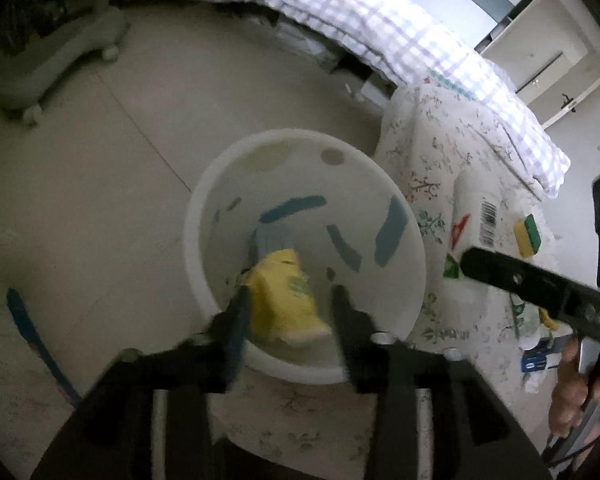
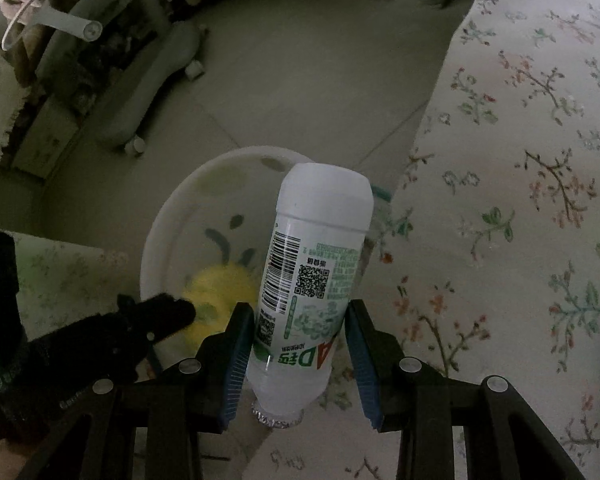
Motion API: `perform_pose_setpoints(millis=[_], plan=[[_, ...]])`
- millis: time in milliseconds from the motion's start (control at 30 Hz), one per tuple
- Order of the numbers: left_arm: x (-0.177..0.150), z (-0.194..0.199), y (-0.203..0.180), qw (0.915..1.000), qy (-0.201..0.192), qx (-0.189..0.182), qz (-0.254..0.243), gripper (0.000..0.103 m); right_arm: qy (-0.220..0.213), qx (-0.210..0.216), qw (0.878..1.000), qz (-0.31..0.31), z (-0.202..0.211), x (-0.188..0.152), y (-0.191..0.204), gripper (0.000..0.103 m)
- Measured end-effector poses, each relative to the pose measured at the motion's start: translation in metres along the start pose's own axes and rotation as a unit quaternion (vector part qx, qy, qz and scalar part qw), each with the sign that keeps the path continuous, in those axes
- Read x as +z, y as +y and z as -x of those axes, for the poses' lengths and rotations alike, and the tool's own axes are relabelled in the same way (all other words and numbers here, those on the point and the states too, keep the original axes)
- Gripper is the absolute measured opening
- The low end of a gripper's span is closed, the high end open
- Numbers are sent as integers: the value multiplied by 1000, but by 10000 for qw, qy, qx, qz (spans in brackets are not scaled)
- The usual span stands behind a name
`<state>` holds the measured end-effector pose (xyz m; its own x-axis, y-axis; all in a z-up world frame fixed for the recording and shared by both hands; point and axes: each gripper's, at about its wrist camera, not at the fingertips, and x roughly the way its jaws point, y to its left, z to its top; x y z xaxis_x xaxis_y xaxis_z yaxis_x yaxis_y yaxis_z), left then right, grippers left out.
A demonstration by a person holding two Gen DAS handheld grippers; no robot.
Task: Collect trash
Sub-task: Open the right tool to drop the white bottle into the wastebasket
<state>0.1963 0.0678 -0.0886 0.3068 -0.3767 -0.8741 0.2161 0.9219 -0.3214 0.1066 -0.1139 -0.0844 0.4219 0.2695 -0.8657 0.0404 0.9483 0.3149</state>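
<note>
White bin (image 1: 204, 216) holds a yellow packet (image 1: 284, 300); right gripper (image 2: 298, 340) grips bottle (image 2: 312, 276)

The right tool (image 2: 298, 350) grips a white bottle (image 2: 312, 276) above the white bin (image 2: 160, 240) holding yellow trash (image 2: 216, 292).

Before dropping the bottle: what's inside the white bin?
Inside the white bin: a yellow packet over something grey-blue. The left gripper hides the bin's near part.
</note>
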Motion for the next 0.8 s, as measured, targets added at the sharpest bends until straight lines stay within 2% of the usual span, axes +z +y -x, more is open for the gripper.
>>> perform_pose_setpoints(millis=[33,167,300,500,567,800], plan=[[-2,6,0,9999,-129,77,-33,67,-10,-24,10000,14,-1,2,1,42],[-5,19,2,9994,-263,213,7,73,-18,-95,9999,89,-8,8,5,42],[-9,30,6,9988,-392,310,1,84,40,-146,9999,59,-19,9,4,42],[-19,34,10,9980,-413,473,-28,90,119,67,9999,-39,-25,9,3,45],[-22,35,10,9980,-413,483,-12,90,117,149,9998,-58,-20,7,2,51],[-26,43,-2,9987,-339,392,17,92,-150,-53,9998,104,24,1,-4,55]])
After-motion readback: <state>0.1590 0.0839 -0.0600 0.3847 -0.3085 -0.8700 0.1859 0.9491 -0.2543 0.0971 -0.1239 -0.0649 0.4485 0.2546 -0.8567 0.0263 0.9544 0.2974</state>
